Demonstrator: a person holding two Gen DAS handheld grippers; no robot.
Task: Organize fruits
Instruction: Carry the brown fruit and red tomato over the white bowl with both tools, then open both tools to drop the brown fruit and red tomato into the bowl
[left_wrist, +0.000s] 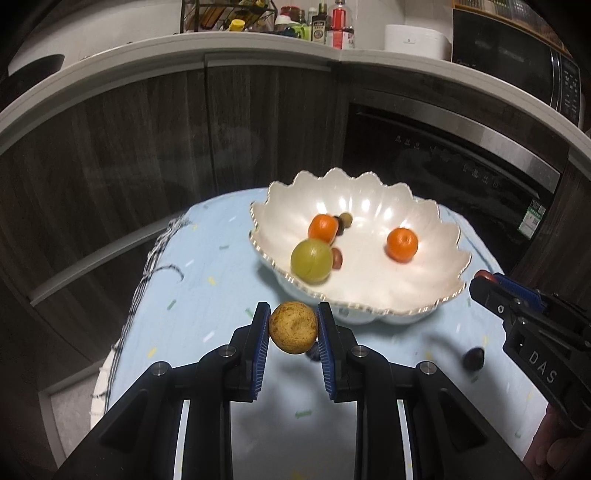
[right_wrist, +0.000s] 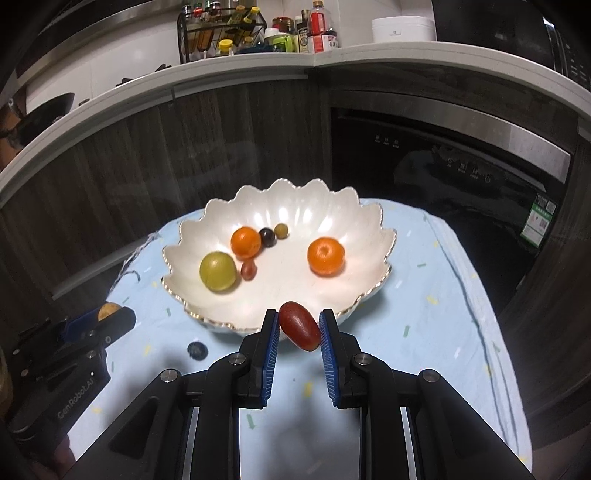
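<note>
Left gripper (left_wrist: 293, 328) jaws clamped on brown-speckled round fruit (left_wrist: 293, 327), right gripper (right_wrist: 298, 326) jaws clamped on red oblong fruit (right_wrist: 299, 325), scalloped white bowl (right_wrist: 332, 218) holding two oranges, blueberry (right_wrist: 196, 350) on desk.

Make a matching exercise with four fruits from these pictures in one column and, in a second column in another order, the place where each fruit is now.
Fruits:
1. brown speckled round fruit
2. red oval fruit
3. green round fruit
4. dark blue berry

Places:
A. lying on the light blue cloth, outside the bowl
B. held in the right claw
C. inside the white scalloped bowl
D. held in the left claw

Pairs: 1-D, 2-B, 3-C, 4-A
</note>
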